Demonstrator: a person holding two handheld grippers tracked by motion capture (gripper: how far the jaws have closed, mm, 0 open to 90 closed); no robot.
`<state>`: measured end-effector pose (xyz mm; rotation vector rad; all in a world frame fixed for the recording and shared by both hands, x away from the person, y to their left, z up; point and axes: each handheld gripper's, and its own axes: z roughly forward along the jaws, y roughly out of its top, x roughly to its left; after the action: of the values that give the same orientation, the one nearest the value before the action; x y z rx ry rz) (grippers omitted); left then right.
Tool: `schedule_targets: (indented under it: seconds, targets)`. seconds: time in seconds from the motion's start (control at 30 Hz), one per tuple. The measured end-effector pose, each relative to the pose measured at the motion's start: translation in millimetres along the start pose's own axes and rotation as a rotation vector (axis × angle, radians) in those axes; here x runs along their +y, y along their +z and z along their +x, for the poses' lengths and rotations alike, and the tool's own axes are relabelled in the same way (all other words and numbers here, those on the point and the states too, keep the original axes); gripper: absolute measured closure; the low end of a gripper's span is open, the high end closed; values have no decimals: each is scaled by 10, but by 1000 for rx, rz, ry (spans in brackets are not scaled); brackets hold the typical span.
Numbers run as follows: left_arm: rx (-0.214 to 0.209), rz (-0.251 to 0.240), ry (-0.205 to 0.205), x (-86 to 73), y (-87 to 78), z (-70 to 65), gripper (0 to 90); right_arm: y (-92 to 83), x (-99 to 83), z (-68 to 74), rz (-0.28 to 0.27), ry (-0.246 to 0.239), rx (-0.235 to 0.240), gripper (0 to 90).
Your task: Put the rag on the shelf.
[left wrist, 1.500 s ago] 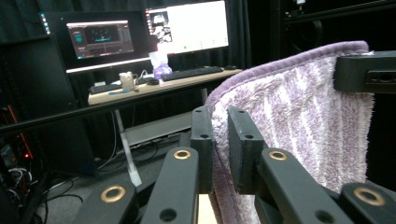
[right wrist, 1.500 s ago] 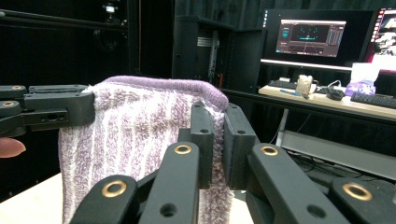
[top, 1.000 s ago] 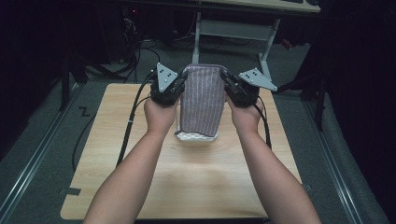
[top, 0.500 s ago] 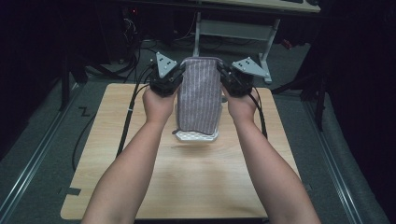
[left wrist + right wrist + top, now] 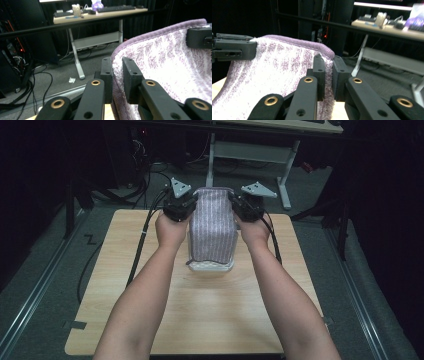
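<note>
Nearest the camera, two bare forearms run up the table (image 5: 150,320) to the hands. The left claw (image 5: 192,206) and right claw (image 5: 233,205) hold a purple-and-white striped towel (image 5: 212,227) between them, each at one far corner.

The left claw's jaws are pressed together on the towel's hemmed edge, the fabric pinched between the pads, as the left gripper view shows at (image 5: 117,75). They have just been easing apart a little, yet the cloth is pressed between them. The right claw's jaws pinch the opposite corner the same way (image 5: 327,75); they too have just been easing apart, with the fabric between the pads.

From the claws the towel hangs back toward the person, its far edge stretched taut between the two grips and lifted off the table. Below the claws, its near end rests on the wood in a folded white layer (image 5: 210,266).

Judging by this, the fold is partly made: the corners are gripped and carried over, but the raised edge has not been laid down or released.

Beyond the claws stands a desk (image 5: 250,150) on the dark floor.
</note>
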<state>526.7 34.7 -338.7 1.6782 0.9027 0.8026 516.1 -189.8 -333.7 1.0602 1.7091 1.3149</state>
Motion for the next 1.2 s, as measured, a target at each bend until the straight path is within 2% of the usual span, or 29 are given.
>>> schedule_targets:
  seconds: [0.07, 0.1, 0.17, 0.23, 0.33, 0.43, 0.53, 0.63, 0.73, 0.93, 1.0, 1.1, 1.2]
  targets:
    - [-6, 28, 7, -40, 47, -2, 787, 52, -33, -22, 29, 22, 13, 791]
    - [-18, 43, -10, -55, 70, 6, 768, 76, -50, -30, 42, 21, 9, 750]
    - [-29, 50, -61, -61, 84, 27, 668, 103, -74, -35, 65, 27, 4, 658]
    - [-33, 40, -82, -52, 77, 29, 613, 98, -76, -42, 65, 20, -3, 629]
    - [-44, 31, -69, -49, 49, -3, 605, 61, -65, -54, 56, 20, -3, 613]
    - [-48, 18, -82, -72, 9, -26, 590, 24, -79, -50, 63, 22, 2, 590]
    - [-53, 13, -78, -95, -43, -47, 582, -14, -111, -40, 76, 14, 8, 572]
    - [-51, 12, -76, -129, -93, -80, 548, -53, -146, -20, 88, -13, 11, 543]
    - [-51, 11, -60, -148, -146, -116, 507, -95, -160, -13, 92, -7, 22, 532]
    - [-91, 26, -60, -133, -254, -124, 428, -202, -155, 21, 69, -15, 46, 517]
    - [-93, 27, -56, -140, -318, -114, 410, -243, -162, 42, 68, -29, 49, 501]
    - [-121, 23, -86, -186, -444, -97, 392, -334, -187, 63, 49, -25, 65, 461]
    - [-141, 6, -95, -278, -626, -112, 357, -454, -230, 93, 47, -40, 64, 440]
